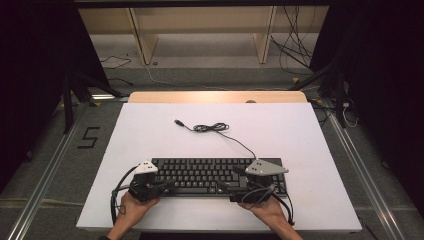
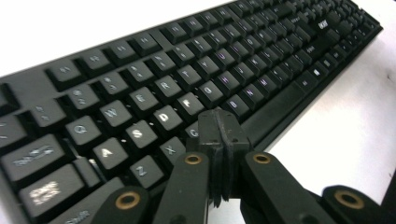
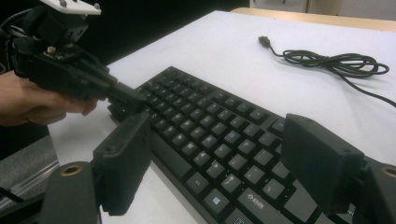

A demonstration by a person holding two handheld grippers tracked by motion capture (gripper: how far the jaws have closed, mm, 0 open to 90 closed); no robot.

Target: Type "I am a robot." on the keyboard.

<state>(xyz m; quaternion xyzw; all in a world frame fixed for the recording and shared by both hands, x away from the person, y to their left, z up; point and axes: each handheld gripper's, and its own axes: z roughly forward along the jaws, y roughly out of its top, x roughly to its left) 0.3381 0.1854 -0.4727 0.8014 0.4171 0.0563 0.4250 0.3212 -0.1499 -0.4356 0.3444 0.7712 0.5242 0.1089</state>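
Observation:
A black keyboard lies on the white table top near the front edge. My left gripper comes in from the left, held in a hand. Its jaws are shut flat against each other with nothing between them, and its tip rests low over the lower-left letter keys. My right gripper reaches in from the right, open. Its two pads stand wide apart above the keyboard, holding nothing. Seen from the right gripper, the left gripper touches the keyboard's far end.
The keyboard's cable lies in a loose coil behind it, ending in a USB plug. The white table top stretches around the keyboard, with a wooden strip at its far edge. Shelving and floor cables lie beyond.

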